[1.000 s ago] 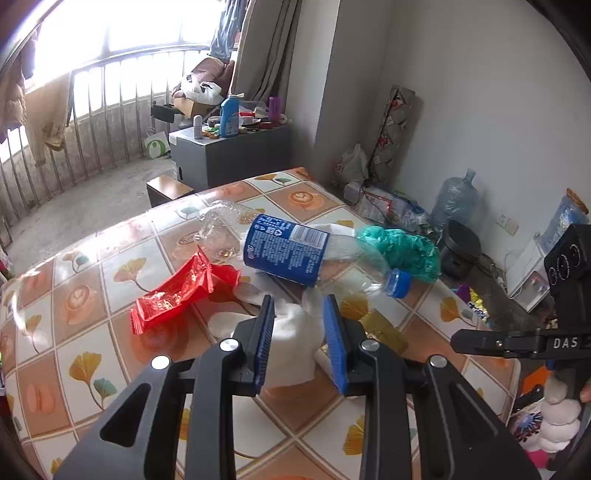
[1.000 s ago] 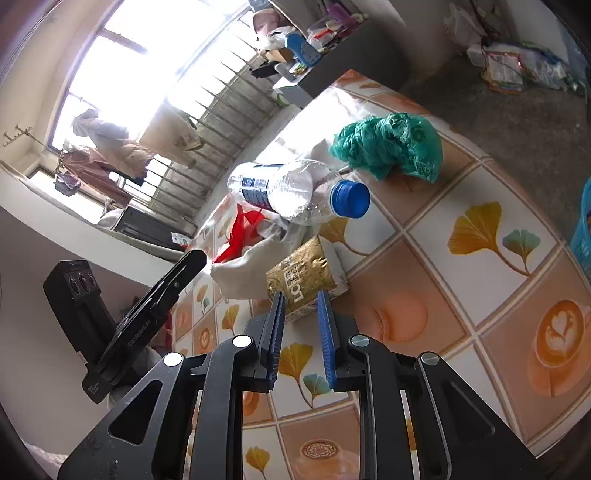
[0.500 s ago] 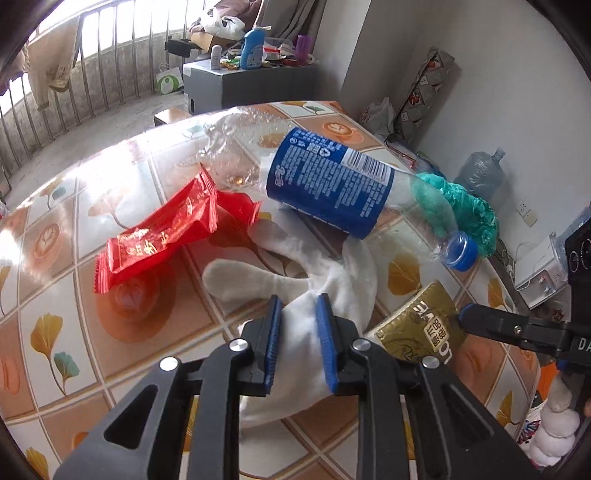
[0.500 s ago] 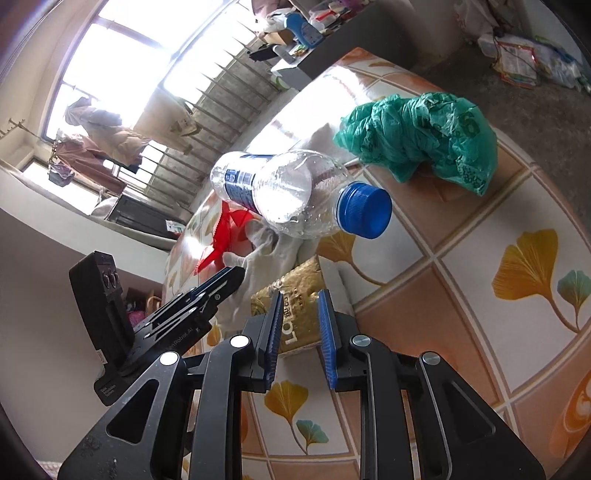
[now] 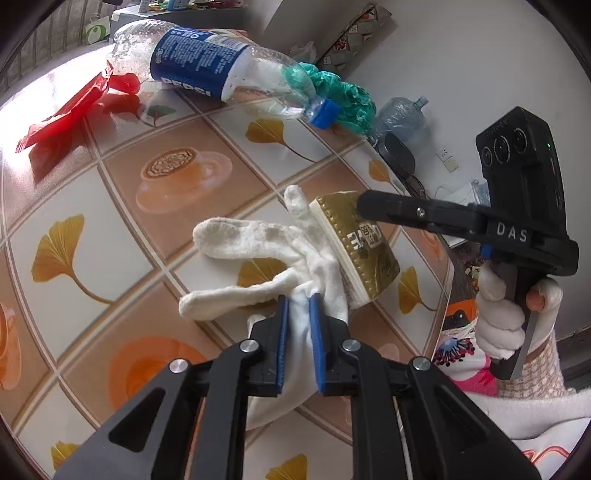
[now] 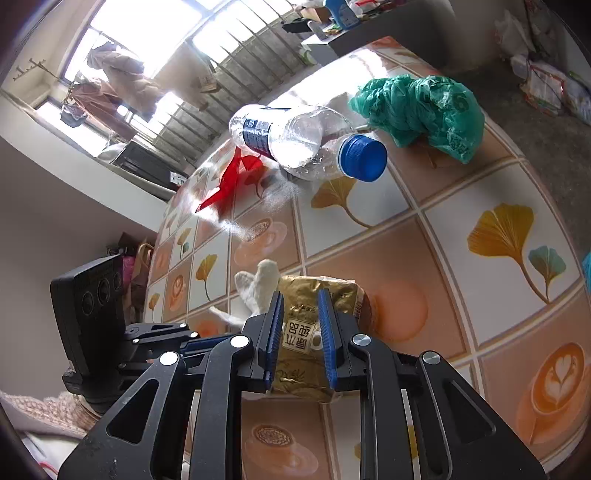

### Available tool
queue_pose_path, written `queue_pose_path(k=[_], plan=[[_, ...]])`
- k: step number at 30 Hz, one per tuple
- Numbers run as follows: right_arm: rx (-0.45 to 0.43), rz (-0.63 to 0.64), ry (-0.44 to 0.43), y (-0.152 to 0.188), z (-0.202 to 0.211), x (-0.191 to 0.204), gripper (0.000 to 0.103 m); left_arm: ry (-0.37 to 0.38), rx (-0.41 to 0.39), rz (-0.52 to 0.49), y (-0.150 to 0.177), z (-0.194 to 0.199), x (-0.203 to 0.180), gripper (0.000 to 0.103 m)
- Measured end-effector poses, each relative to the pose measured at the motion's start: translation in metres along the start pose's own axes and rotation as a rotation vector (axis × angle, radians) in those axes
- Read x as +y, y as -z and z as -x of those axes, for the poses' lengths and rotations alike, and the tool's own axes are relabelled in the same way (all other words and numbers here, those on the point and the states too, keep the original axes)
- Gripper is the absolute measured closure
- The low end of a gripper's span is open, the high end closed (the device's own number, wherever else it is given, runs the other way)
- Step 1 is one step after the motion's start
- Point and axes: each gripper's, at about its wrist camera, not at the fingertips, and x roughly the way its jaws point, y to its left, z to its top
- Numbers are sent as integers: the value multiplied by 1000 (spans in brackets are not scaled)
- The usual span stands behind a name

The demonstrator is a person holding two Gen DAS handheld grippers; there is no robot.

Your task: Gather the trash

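My left gripper (image 5: 297,301) is closing its blue pads on the cuff of a white glove (image 5: 258,236), which is pinched between them on the tiled table (image 5: 110,206). The gold packet (image 5: 369,254) lies against the glove, tilted. In the right wrist view my right gripper (image 6: 300,295) has the gold packet (image 6: 303,339) filling the gap between its pads, the jaws easing slightly wider. Farther back lie a clear bottle (image 5: 207,62) with a blue label and cap, a red wrapper (image 5: 66,118) and a crumpled green plastic bag (image 5: 340,92).
The table's edge runs close on the right, with a gloved hand (image 5: 498,321) holding the right gripper beyond it. A large water jug (image 5: 402,114) and clutter sit on the floor by the wall. A grey cabinet (image 6: 369,33) stands near the barred window.
My left gripper came down and forward onto the glove and its pads narrowed on the cuff. The right gripper slid over the gold packet, which now sits between its pads.
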Motion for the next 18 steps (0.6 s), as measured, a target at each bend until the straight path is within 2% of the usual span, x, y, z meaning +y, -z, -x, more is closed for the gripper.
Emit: queue_pose_path(k=[3, 7, 10, 12, 14, 16, 18], plan=[[-54, -41, 47, 5, 16, -1, 60, -48, -52, 11, 5, 9, 1, 94], [-78, -23, 95, 12, 15, 15, 45, -128, -141, 53, 1, 22, 13, 95], [-46, 30, 164, 18, -4, 27, 40, -125, -150, 82, -5, 24, 23, 93], [-45, 70, 237, 20, -13, 34, 40, -103, -155, 89, -5, 29, 24, 86], [-33, 95, 284, 21, -21, 36, 40, -75, -174, 80, -3, 37, 23, 71], [-22, 118, 339, 24, -26, 36, 40, -59, -201, 42, -1, 45, 18, 66], [-19, 134, 355, 25, -28, 35, 42, -53, -208, -16, 3, 50, 10, 61]])
